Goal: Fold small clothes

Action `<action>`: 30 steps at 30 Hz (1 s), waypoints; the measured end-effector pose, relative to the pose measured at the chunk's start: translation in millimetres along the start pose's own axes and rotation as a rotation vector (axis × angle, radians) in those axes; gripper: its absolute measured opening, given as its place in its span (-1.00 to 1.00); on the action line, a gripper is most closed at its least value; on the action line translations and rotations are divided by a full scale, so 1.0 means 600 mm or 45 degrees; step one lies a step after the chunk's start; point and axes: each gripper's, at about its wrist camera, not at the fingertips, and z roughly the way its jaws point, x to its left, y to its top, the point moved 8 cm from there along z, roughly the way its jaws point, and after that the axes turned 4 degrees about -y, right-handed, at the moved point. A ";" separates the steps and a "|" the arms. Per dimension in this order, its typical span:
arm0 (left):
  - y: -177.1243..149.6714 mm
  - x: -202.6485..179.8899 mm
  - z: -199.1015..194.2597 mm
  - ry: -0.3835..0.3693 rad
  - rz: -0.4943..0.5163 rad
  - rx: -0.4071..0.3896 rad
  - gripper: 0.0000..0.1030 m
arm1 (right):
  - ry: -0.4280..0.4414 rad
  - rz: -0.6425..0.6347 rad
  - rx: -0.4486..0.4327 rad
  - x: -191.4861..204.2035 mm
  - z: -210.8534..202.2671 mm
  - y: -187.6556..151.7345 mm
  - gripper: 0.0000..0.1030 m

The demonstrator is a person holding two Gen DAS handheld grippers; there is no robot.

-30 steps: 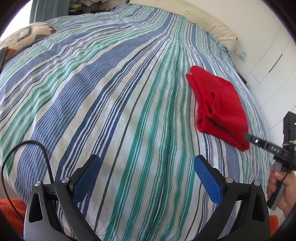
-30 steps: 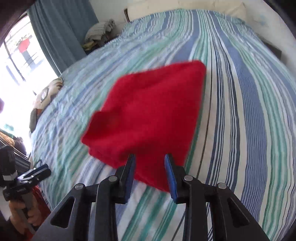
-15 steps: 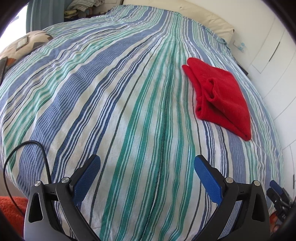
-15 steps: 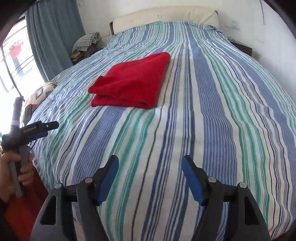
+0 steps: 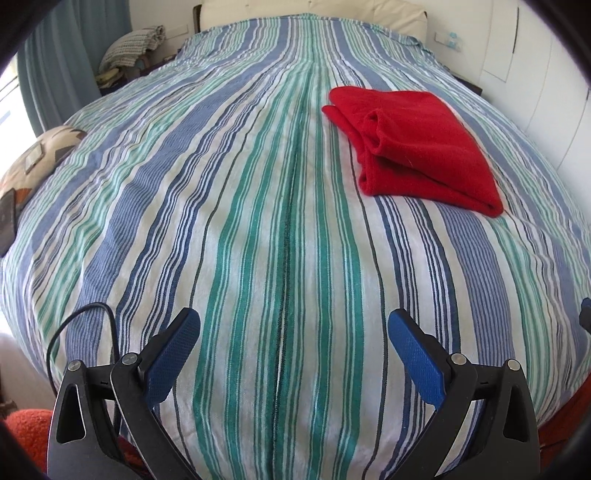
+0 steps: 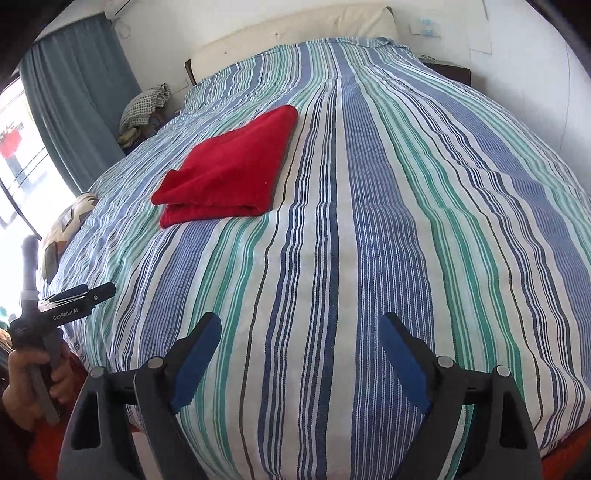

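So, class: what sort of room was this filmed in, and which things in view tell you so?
Most likely a bedroom in a home. A wide bed with a striped bedspread fills the view, a padded headboard stands against the wall, and a blue curtain hangs by a bright window.

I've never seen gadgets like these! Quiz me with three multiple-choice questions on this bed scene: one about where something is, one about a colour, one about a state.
1. Where does the folded red fleece garment lie?
A. On the striped blue, green and white bedspread
B. On the floor
C. Between a gripper's fingers

2. What colour are the pads on the left gripper?
A. Yellow
B. Blue
C. White

3. How does the right gripper stand?
A. Clamped on the garment
B. Squeezed fully shut
C. Apart, with nothing between its fingers

Answers:
1. A: the garment rests on the stripes, well ahead of both grippers.
2. B: both pads are textured blue.
3. C: its jaws are opening, and only bedspread shows between them.
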 end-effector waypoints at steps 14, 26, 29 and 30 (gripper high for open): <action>0.055 -0.014 -0.004 -0.231 -0.150 -0.001 0.98 | 0.046 0.010 0.052 0.006 0.024 -0.005 0.68; 0.292 -0.048 0.187 -0.502 -0.463 0.169 0.98 | 0.307 0.264 -0.011 0.011 0.174 0.300 0.77; 0.276 -0.046 0.227 -0.429 -0.425 0.234 0.98 | 0.383 0.332 0.064 0.022 0.259 0.338 0.77; 0.271 -0.051 0.231 -0.421 -0.406 0.241 0.98 | 0.435 0.368 0.098 0.028 0.287 0.340 0.77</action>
